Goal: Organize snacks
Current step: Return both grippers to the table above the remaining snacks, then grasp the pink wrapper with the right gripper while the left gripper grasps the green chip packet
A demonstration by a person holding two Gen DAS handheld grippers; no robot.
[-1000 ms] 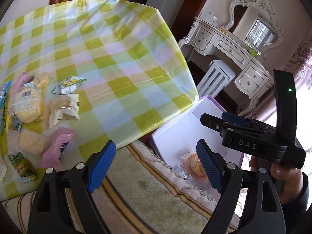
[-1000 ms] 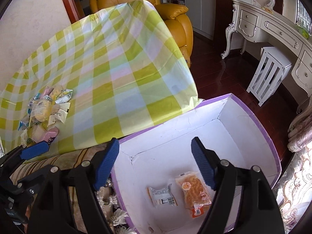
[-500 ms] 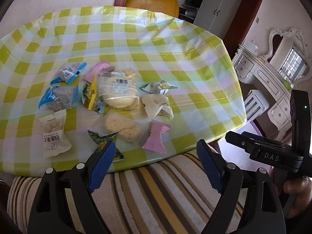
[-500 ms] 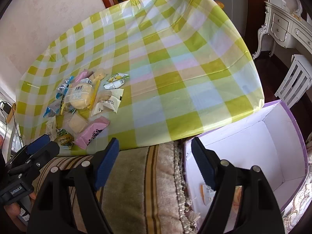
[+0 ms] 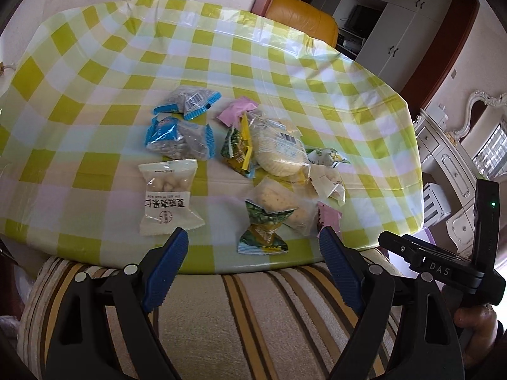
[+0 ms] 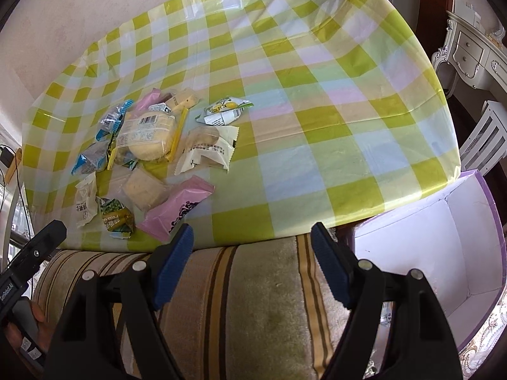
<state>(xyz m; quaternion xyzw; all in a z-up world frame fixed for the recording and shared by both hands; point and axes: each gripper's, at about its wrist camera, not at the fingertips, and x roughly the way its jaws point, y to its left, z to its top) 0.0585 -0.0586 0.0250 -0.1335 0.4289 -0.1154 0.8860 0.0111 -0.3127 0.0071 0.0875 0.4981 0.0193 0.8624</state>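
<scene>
Several snack packets lie in a cluster on the green-checked tablecloth [image 5: 285, 72]: a white nut packet [image 5: 167, 198], two blue-edged packets [image 5: 179, 137], a clear-wrapped round cake [image 5: 279, 148], a green pea packet [image 5: 264, 228] and pink packets [image 6: 177, 209]. My left gripper [image 5: 253, 247] hangs open over the table's near edge, just short of the green pea packet, holding nothing. My right gripper [image 6: 252, 237] is open too, empty, above the striped cushion [image 6: 237, 300], right of the cluster. A purple-rimmed white box [image 6: 443, 240] stands at the lower right.
A striped cushion [image 5: 237, 316] lies along the table's near edge. A yellow armchair [image 5: 301, 15] stands behind the table. A white dresser [image 6: 472, 50] and white stool [image 6: 484, 136] stand at the right. The other gripper's body [image 5: 443, 269] shows at the right edge of the left wrist view.
Both grippers have swung left, away from the purple box and toward the snack cluster. The box has left the left wrist view and slid to the right edge of the right wrist view.
</scene>
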